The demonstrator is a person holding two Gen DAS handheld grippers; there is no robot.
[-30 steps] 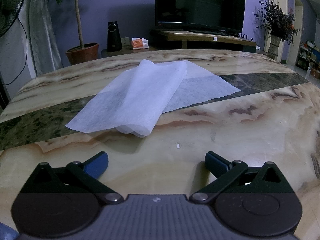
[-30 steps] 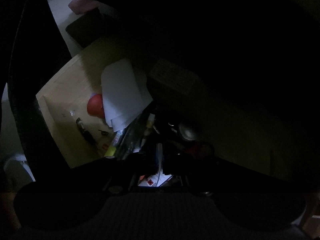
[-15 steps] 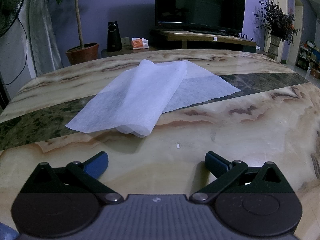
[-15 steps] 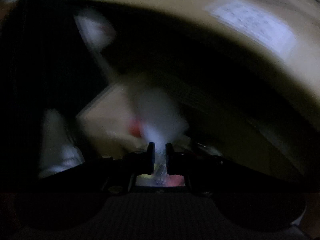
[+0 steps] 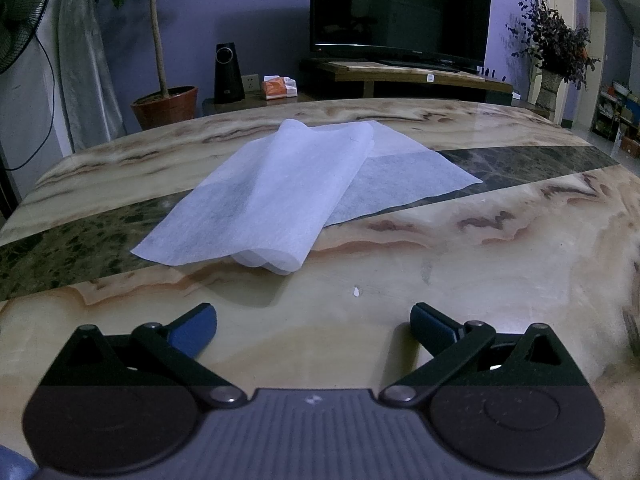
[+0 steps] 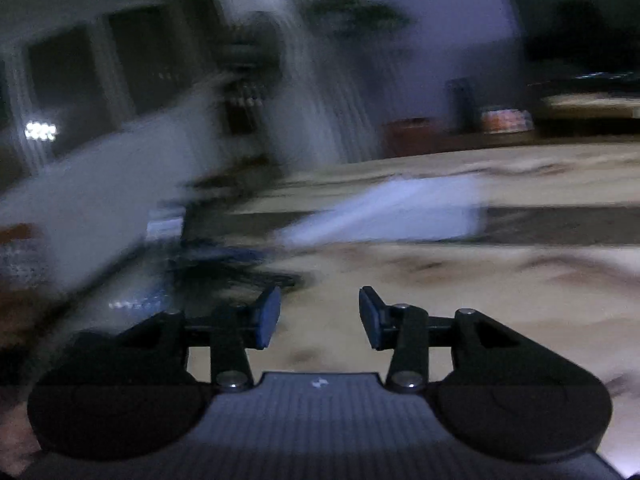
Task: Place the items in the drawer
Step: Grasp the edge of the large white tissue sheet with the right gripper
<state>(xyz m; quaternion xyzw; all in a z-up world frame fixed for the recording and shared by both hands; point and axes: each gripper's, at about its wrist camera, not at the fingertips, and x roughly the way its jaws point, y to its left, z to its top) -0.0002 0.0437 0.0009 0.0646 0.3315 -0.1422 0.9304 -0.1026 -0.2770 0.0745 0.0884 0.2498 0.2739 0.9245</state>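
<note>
The right gripper (image 6: pixel 319 316) has just been opening, and its blue fingers (image 6: pixel 267 318) stand partly apart with nothing between them; only blurred bench shows through the gap. The left gripper (image 5: pixel 313 330) has its fingers (image 5: pixel 193 331) spread wide and empty, poised low over the marble bench (image 5: pixel 460 280).

Straight ahead of the left fingers, a little way off and touching neither, lies the white sheet (image 5: pixel 276 204), folded loosely over itself with one layer spread flat beneath and to the right. In the right wrist view the same sheet (image 6: pixel 400 216) shows as a pale smear ahead and slightly right of the fingers, well apart from them. A tiny white fleck (image 5: pixel 355 291) sits on the bench between the left fingers and the sheet.

Beyond the bench are a potted plant (image 5: pixel 164 100), a dark television (image 5: pixel 400 8) and a small speaker (image 5: pixel 228 74).

No drawer is visible in either current view. As a judgement, the empty right fingers over the bench suggest one delivery is finished, and the sheet is left to be picked up and stowed; whether other items remain cannot be told.
</note>
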